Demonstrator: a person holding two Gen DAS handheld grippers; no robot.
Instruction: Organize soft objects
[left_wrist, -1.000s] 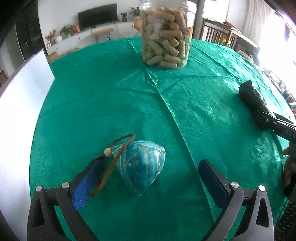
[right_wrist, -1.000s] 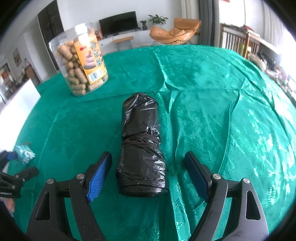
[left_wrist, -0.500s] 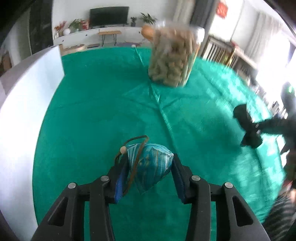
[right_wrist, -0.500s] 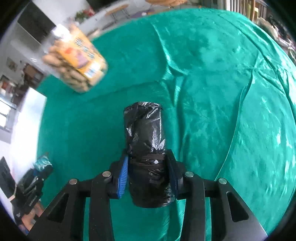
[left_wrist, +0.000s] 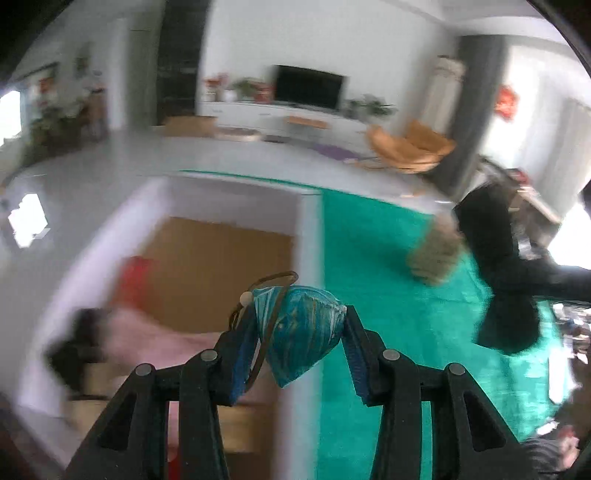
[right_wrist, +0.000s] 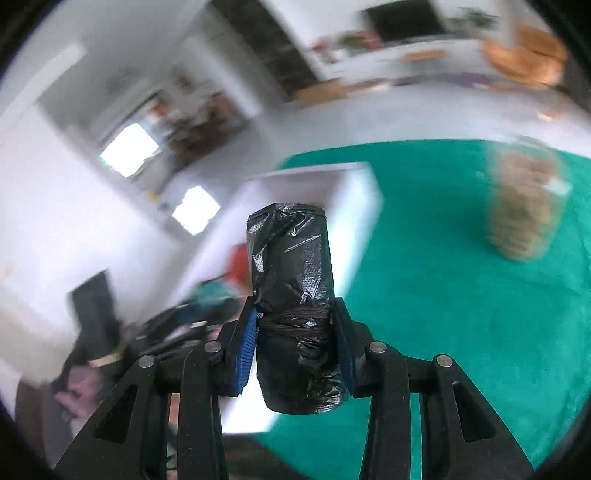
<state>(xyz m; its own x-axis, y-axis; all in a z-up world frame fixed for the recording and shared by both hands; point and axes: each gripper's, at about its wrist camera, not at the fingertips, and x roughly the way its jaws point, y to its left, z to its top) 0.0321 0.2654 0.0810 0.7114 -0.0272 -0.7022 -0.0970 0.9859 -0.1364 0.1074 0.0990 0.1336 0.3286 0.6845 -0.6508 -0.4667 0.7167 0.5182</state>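
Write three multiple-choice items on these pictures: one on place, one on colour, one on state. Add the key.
1. Where does the left gripper hold the blue pouch?
A. over the white box
B. on the green cloth
C. inside the snack jar

2. What colour is the bag roll?
A. red
B. black
C. white

3. What state is the right gripper in?
A. open, empty
B. shut on the bag roll
C. shut, empty

Key: 1 A, the box's edge and inside lie behind the pouch; 2 B, glossy black plastic; 3 B, both fingers press its sides.
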